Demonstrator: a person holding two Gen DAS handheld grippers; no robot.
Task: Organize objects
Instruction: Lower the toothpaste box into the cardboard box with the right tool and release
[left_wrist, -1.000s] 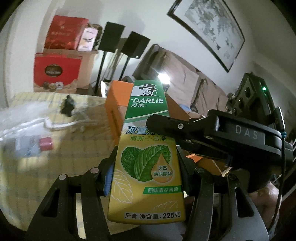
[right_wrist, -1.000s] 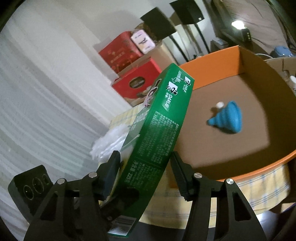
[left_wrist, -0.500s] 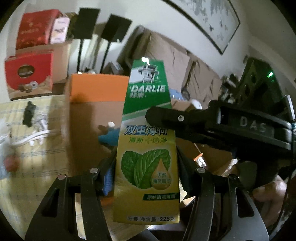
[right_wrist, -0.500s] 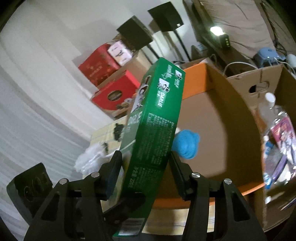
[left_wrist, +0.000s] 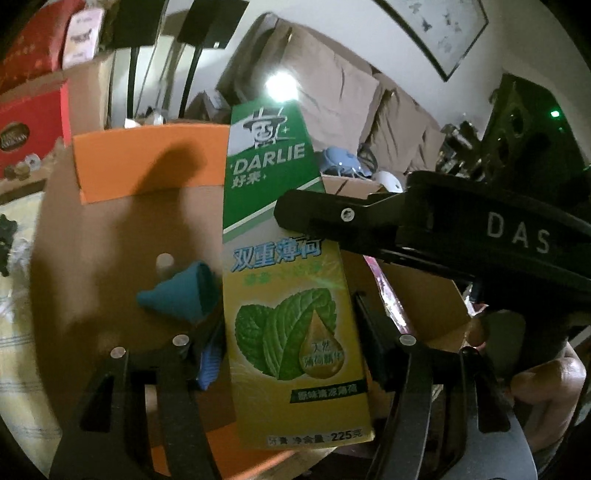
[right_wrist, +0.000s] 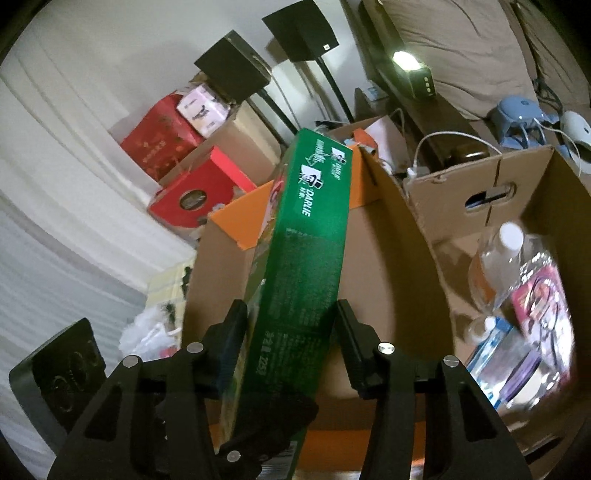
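Toothpaste box: the Darlie toothpaste box (left_wrist: 295, 295) stands nearly upright above the orange-rimmed cardboard box (left_wrist: 147, 162), held from two sides.
Left hand-held gripper (left_wrist: 291, 343): fingers clamped on the carton's lower half; its left pad is partly hidden behind blue padding.
Right hand-held gripper (right_wrist: 291, 332): fingers against the carton's narrow green sides; contact on the right side looks close but is hard to confirm.
Blue funnel (left_wrist: 181, 293): lying inside the orange-rimmed box, its right edge hidden by the carton.
Second cardboard box (right_wrist: 480, 184): holds a clear bottle (right_wrist: 498, 258) and blurred packets, cut off at the frame edge.
Bench (left_wrist: 14, 354): only a dim checked strip shows at the left.
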